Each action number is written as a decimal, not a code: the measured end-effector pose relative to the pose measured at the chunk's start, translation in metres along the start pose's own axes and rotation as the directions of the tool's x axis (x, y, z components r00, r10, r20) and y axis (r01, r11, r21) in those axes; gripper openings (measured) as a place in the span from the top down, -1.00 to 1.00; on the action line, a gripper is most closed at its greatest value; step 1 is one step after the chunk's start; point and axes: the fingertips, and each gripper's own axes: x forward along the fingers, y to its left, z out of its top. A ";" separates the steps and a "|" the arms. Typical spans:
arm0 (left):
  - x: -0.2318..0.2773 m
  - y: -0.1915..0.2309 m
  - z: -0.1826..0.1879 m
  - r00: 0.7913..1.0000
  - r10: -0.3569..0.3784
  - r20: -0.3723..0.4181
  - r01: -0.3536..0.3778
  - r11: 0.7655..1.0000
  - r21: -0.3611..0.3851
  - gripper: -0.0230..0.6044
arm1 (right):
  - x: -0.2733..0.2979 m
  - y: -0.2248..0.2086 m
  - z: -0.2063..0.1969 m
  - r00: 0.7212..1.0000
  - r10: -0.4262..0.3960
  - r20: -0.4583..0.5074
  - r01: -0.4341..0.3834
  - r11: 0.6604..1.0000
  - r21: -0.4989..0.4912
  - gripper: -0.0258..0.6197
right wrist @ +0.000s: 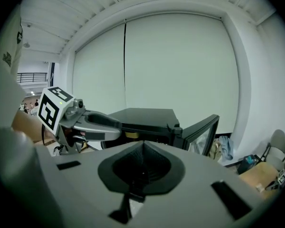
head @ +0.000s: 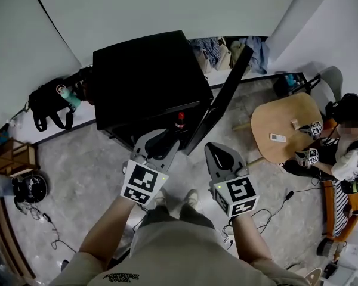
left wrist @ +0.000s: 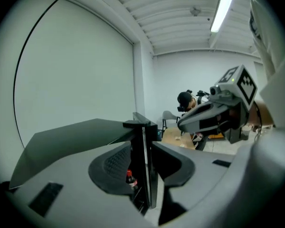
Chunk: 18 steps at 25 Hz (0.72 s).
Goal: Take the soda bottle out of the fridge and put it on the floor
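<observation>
The black mini fridge [head: 146, 79] stands on the floor by the wall, its door [head: 224, 97] swung open to the right. The soda bottle [head: 179, 121], dark with a red cap, stands upright just inside the opening. My left gripper [head: 162, 136] hangs in front of the opening, short of the bottle, jaws apart with nothing between them. In the left gripper view the bottle [left wrist: 129, 178] shows far off through the gap, beside the door's edge [left wrist: 145, 165]. My right gripper [head: 215, 148] sits lower right, near the door, shut and empty; in its own view the pads [right wrist: 142, 148] meet.
A round wooden table [head: 280, 109] stands at the right, with a seated person [head: 349, 151] holding other grippers. A black bag [head: 48, 103] lies left of the fridge, a clothes pile [head: 227, 49] behind it. Cables [head: 48, 228] trail on the floor at left.
</observation>
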 end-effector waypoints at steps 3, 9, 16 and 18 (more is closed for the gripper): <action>0.021 0.006 -0.019 0.999 -0.004 -0.041 0.006 0.999 0.049 0.46 | 0.012 -0.003 -0.004 1.000 0.016 -0.003 -0.016 1.000 0.002 0.93; 0.069 0.008 -0.050 0.998 -0.052 -0.046 0.053 0.998 0.020 0.34 | 0.042 -0.013 -0.018 1.000 0.022 -0.023 -0.021 1.000 0.014 0.93; 0.130 0.023 -0.091 0.998 -0.043 -0.049 0.043 0.999 0.004 0.30 | 0.075 -0.021 -0.040 0.999 0.013 -0.042 -0.010 0.998 0.055 0.93; 0.144 0.028 -0.103 0.997 -0.038 -0.061 0.039 0.999 0.010 0.30 | 0.084 -0.022 -0.048 0.999 0.010 -0.053 -0.007 0.998 0.069 0.93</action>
